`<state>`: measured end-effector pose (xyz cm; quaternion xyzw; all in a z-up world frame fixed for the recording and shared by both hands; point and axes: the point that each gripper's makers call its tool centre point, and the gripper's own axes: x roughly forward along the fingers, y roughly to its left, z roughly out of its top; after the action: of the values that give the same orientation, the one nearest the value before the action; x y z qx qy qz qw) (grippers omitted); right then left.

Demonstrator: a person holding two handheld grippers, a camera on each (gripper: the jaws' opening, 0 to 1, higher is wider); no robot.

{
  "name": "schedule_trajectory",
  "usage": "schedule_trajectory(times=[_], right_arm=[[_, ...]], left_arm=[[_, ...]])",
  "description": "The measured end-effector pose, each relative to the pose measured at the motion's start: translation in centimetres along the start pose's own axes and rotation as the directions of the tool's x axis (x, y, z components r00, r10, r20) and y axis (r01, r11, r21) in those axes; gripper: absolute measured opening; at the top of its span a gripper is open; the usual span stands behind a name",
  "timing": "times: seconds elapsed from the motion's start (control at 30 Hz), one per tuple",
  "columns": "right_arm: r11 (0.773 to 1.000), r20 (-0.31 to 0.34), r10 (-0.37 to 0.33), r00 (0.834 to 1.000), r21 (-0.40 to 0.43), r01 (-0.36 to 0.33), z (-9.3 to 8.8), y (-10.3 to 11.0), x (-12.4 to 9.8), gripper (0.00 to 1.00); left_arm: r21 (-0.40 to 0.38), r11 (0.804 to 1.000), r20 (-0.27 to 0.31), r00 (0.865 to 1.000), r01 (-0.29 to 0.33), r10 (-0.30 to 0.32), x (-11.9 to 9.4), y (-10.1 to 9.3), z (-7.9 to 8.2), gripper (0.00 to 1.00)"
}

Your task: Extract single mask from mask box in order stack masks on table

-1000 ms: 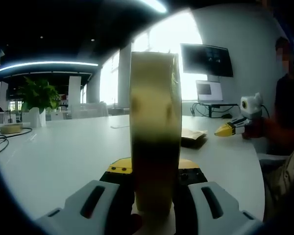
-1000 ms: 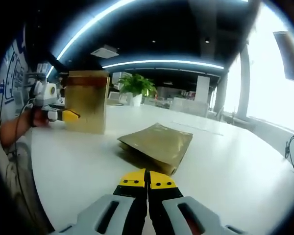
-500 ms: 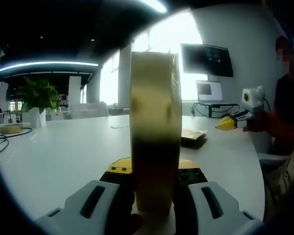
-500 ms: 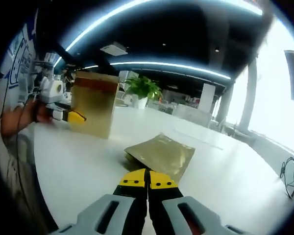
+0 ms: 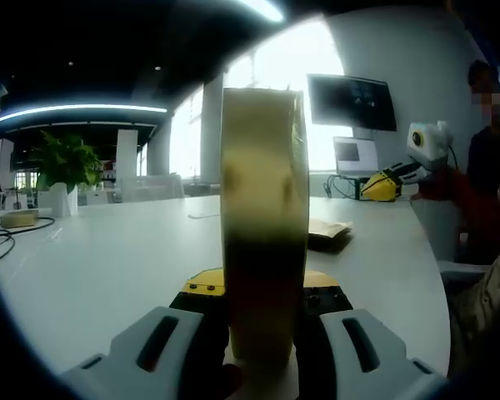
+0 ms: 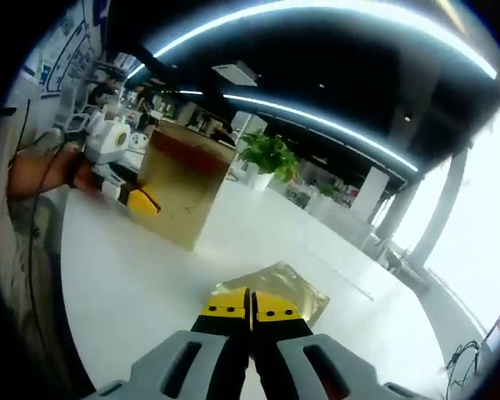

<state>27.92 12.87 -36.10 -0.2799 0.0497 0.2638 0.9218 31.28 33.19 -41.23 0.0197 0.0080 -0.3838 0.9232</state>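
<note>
My left gripper (image 5: 262, 293) is shut on the mask box (image 5: 263, 217), a tall gold box that stands upright and edge-on between the jaws. In the right gripper view the same mask box (image 6: 183, 192) stands on the white table with the left gripper (image 6: 142, 200) at its lower left side. A flat gold mask packet (image 5: 327, 229) lies on the table beyond the box. My right gripper (image 6: 250, 307) is shut with nothing in it, above the mask packet (image 6: 287, 282). In the left gripper view the right gripper (image 5: 377, 187) hangs above the table at the right.
The white table (image 5: 108, 267) runs far to the left. A potted plant (image 5: 62, 171) and a cable (image 5: 0, 242) sit at its far left. A wall screen (image 5: 352, 102) and a laptop (image 5: 356, 155) are behind. A person (image 5: 487, 167) stands at the right.
The right gripper has risen and drifted left in the left gripper view, staying shut. Its own view now tilts higher, with the packet lower. The left gripper and box have not moved.
</note>
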Motion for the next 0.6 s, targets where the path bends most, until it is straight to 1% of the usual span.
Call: schedule_trajectory(times=[0.1, 0.17, 0.23, 0.4, 0.47, 0.6], right_arm=[[0.999, 0.014, 0.013, 1.0, -0.044, -0.012, 1.2, 0.0, 0.2, 0.0], [0.995, 0.03, 0.025, 0.999, -0.096, -0.022, 2.2, 0.1, 0.4, 0.0], [0.992, 0.032, 0.041, 0.999, -0.121, -0.037, 2.9, 0.1, 0.6, 0.0], [0.983, 0.041, 0.055, 0.998, -0.178, -0.047, 4.6, 0.0, 0.9, 0.0], [0.979, 0.041, 0.064, 0.997, -0.194, -0.055, 4.7, 0.0, 1.0, 0.0], [0.972, 0.043, 0.079, 0.996, -0.226, -0.067, 5.8, 0.0, 1.3, 0.0]], left_arm=[[0.0, 1.0, 0.0, 1.0, 0.0, 0.0, 0.0, 0.0, 0.0, 0.2], [0.0, 1.0, 0.0, 1.0, 0.0, 0.0, 0.0, -0.1, 0.1, 0.2], [0.0, 1.0, 0.0, 1.0, 0.001, -0.001, 0.0, 0.0, 0.0, 0.2], [0.001, 1.0, 0.0, 1.0, 0.001, -0.001, 0.1, 0.0, 0.0, 0.2], [0.001, 1.0, 0.0, 1.0, 0.001, -0.001, 0.1, 0.0, 0.0, 0.2], [0.001, 1.0, 0.0, 1.0, 0.0, 0.0, 0.1, 0.1, 0.0, 0.2]])
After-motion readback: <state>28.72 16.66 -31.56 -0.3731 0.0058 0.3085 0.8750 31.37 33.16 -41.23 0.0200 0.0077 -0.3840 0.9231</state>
